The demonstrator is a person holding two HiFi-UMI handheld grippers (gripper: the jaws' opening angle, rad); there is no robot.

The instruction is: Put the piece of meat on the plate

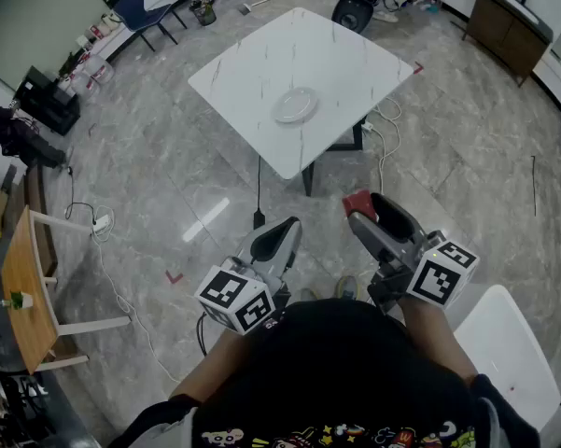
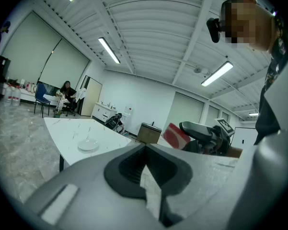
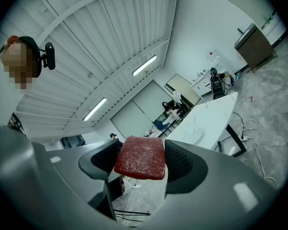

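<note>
A red, roughly square piece of meat [image 3: 141, 158] sits between the pads of my right gripper [image 3: 140, 161], which is shut on it and held level. In the head view the meat [image 1: 357, 201] shows at the right gripper's [image 1: 362, 209] tip, above the floor and short of the table. The round white plate [image 1: 295, 106] lies on the white marble table [image 1: 261, 59], nearer its front corner; it is also visible as the plate [image 3: 195, 137] beyond the jaws. My left gripper [image 1: 287, 232] is beside the right one, its jaws [image 2: 144, 152] meeting with nothing held.
Cables [image 1: 385, 147] trail on the grey floor by the table's black leg. A wooden side table [image 1: 23, 287] stands at the left, a white seat [image 1: 506, 353] at my right, a brown cabinet [image 1: 506, 15] far right. A person [image 2: 66, 89] sits far behind the table.
</note>
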